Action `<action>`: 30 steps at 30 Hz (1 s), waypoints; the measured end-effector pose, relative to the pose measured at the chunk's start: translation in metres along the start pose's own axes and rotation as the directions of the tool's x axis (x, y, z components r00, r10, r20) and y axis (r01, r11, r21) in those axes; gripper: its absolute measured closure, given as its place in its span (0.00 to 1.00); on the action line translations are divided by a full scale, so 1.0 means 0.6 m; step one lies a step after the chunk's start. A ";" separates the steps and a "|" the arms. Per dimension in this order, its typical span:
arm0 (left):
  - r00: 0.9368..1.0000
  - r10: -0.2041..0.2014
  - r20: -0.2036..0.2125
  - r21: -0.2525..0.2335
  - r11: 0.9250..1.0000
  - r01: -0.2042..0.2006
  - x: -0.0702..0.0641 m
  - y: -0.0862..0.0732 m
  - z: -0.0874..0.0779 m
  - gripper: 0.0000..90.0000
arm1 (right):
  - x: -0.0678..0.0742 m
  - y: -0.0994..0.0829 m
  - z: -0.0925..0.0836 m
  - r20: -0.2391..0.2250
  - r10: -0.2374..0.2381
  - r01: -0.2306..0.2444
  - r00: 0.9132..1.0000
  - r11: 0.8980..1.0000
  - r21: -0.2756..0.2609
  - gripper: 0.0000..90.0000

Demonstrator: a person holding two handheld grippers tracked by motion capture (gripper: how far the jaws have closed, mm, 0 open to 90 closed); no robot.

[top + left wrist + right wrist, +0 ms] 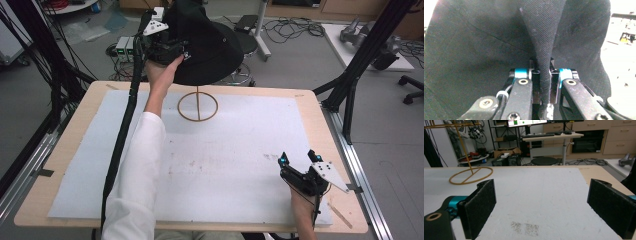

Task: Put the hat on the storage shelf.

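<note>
Two grippers work at a padded table (240, 150): the left gripper (167, 50) has its jaws clamped together on a fold of a black hat's (210, 47) brim, the cloth pinched upright between the pads so the hat hangs just above a thin wooden hat stand (198, 106), apparently to be set on it. Well apart from the hat, the right gripper (298, 159) rests near the table's edge, jaws wide apart and empty.
</note>
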State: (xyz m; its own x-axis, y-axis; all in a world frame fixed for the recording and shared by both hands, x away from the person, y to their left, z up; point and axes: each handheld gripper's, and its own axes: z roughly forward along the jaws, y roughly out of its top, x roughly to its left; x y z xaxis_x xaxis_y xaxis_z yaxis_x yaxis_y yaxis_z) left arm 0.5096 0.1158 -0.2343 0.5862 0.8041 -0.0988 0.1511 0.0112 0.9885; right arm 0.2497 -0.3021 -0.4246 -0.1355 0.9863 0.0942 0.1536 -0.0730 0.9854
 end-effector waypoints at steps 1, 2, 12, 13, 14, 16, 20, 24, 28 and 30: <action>1.000 -0.006 0.000 0.016 1.000 0.006 0.002 -0.002 0.001 0.96 | 0.000 0.000 0.000 -0.002 0.000 0.000 1.000 1.000 0.000 0.08; 1.000 -0.010 0.002 0.030 1.000 0.009 0.004 -0.003 0.002 0.96 | -0.001 0.000 0.001 -0.003 0.000 0.000 1.000 1.000 0.001 0.08; 0.999 0.003 0.034 0.114 0.993 -0.007 0.008 -0.012 0.009 0.95 | -0.003 -0.002 0.004 0.007 0.014 -0.014 1.000 1.000 0.007 0.08; 0.999 -0.004 0.034 0.118 0.993 0.000 0.009 -0.013 0.010 0.94 | -0.003 -0.002 0.004 0.006 0.015 -0.015 1.000 1.000 0.007 0.08; 0.999 -0.016 0.030 0.126 0.992 0.012 0.011 -0.015 0.012 0.94 | -0.003 -0.002 0.004 0.007 0.016 -0.016 1.000 1.000 0.007 0.08; 0.999 -0.025 0.034 0.148 0.989 0.019 0.012 -0.020 0.016 0.93 | -0.002 -0.002 0.005 0.008 0.018 -0.018 1.000 1.000 0.006 0.08; 0.999 -0.006 0.034 0.156 0.988 0.001 0.007 -0.024 0.018 0.93 | -0.002 -0.001 0.008 0.008 0.022 -0.022 1.000 1.000 0.005 0.08; 0.999 -0.013 0.032 0.158 0.987 0.007 0.009 -0.023 0.016 0.93 | -0.001 -0.001 0.009 0.004 0.017 -0.017 1.000 1.000 0.004 0.08; 0.999 -0.029 0.027 0.153 0.988 0.024 0.007 -0.026 0.016 0.93 | -0.001 -0.001 0.009 0.003 0.021 -0.021 1.000 1.000 0.003 0.08; 0.998 -0.046 0.031 0.146 0.988 0.041 0.009 -0.028 0.016 0.91 | -0.001 -0.001 0.008 0.004 0.022 -0.022 1.000 1.000 0.003 0.08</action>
State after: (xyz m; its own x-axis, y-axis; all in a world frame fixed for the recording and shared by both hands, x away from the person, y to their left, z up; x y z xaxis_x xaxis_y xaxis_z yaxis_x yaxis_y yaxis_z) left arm 0.5178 0.1145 -0.2526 0.6027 0.7841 -0.1478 0.2896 -0.0423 0.9562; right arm 0.2548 -0.3020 -0.4257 -0.1281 0.9850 0.1156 0.1594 -0.0946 0.9827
